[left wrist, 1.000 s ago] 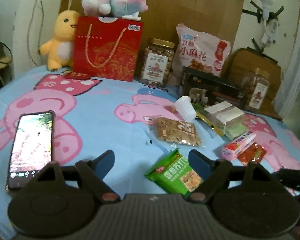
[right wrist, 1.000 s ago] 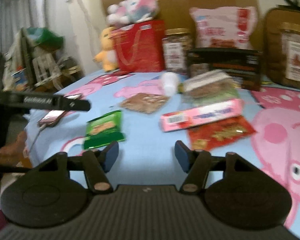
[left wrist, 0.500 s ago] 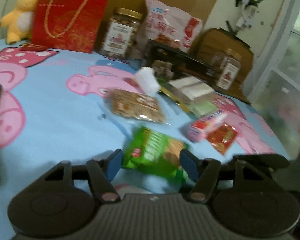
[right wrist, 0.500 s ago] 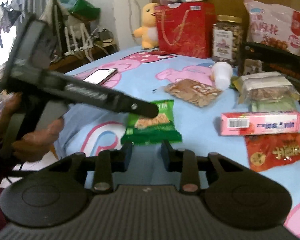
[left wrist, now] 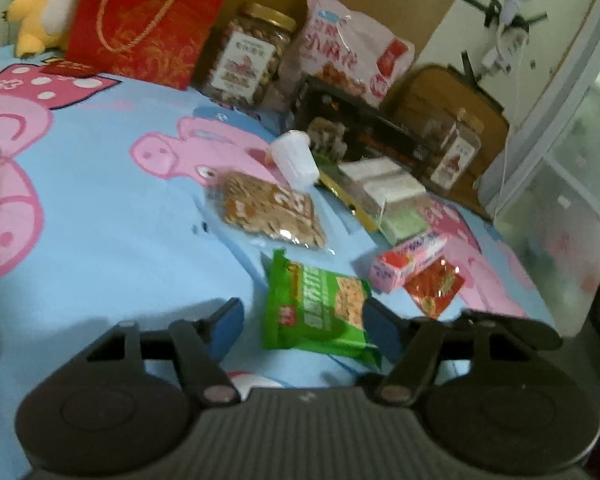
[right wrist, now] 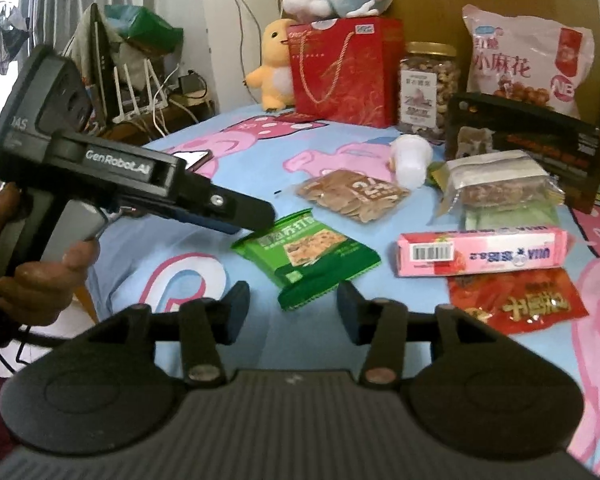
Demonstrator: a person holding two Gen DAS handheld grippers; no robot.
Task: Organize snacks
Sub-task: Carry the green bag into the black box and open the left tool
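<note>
A green cracker packet [left wrist: 320,308] lies flat on the blue cartoon sheet [left wrist: 100,216]. My left gripper [left wrist: 304,326] is open, its fingers on either side of the packet's near end. In the right wrist view the left gripper [right wrist: 256,216] reaches over the same packet [right wrist: 306,256]. My right gripper [right wrist: 292,312] is open and empty just in front of the packet. A clear bag of brown crisps [right wrist: 352,194], a pink box [right wrist: 482,252] and a red sachet [right wrist: 520,304] lie nearby.
A white cup [right wrist: 410,158], wrapped cakes [right wrist: 500,182], a black box [right wrist: 528,144], a nut jar [right wrist: 428,84], a pink snack bag [right wrist: 528,60], a red gift bag [right wrist: 344,70] and plush toys [right wrist: 274,80] stand behind. A phone [right wrist: 192,158] lies left.
My left gripper has swung right and come down around the green packet. My right gripper has opened wider and now faces the packet from the near side.
</note>
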